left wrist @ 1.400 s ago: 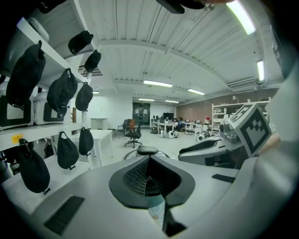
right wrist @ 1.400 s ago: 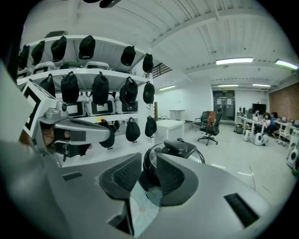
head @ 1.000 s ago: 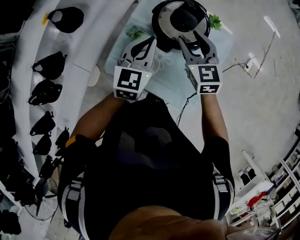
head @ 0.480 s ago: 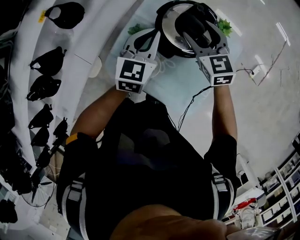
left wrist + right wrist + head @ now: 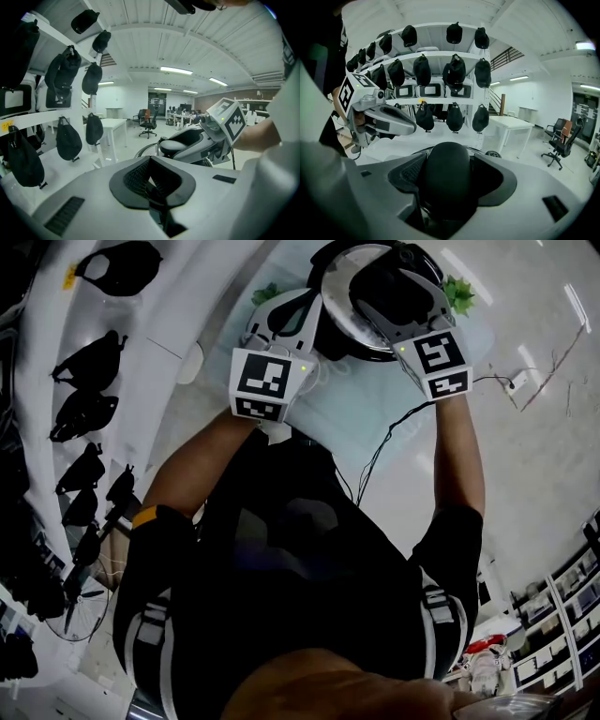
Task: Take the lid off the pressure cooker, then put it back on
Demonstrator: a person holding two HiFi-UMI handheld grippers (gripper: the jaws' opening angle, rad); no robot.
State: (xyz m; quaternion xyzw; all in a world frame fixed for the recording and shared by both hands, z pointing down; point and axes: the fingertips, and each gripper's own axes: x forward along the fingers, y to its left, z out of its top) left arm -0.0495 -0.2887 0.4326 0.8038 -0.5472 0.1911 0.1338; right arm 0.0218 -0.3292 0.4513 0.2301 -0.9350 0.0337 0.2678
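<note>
Currently right gripper (image 5: pixel 397 292) straddling the lid's black knob (image 5: pixel 446 180), jaws wide apart and just been opening, knob between them, lid (image 5: pixel 343 285) on pressure cooker (image 5: pixel 330 334) atop pale table (image 5: pixel 375 399), left gripper (image 5: pixel 311 306) at cooker's left side, jaws seemingly together.

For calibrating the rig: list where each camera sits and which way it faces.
Head view: on the person's head, facing steeply down at the pressure cooker; torso, arms, left gripper and right gripper show.
Left gripper view: on the left gripper, facing along its shut jaws across the room; the right gripper and forearm show.
Right gripper view: on the right gripper, facing along jaws that have just been opening, lid's knob between them; the left gripper shows.
Shared: all three show the bag rack.
</note>
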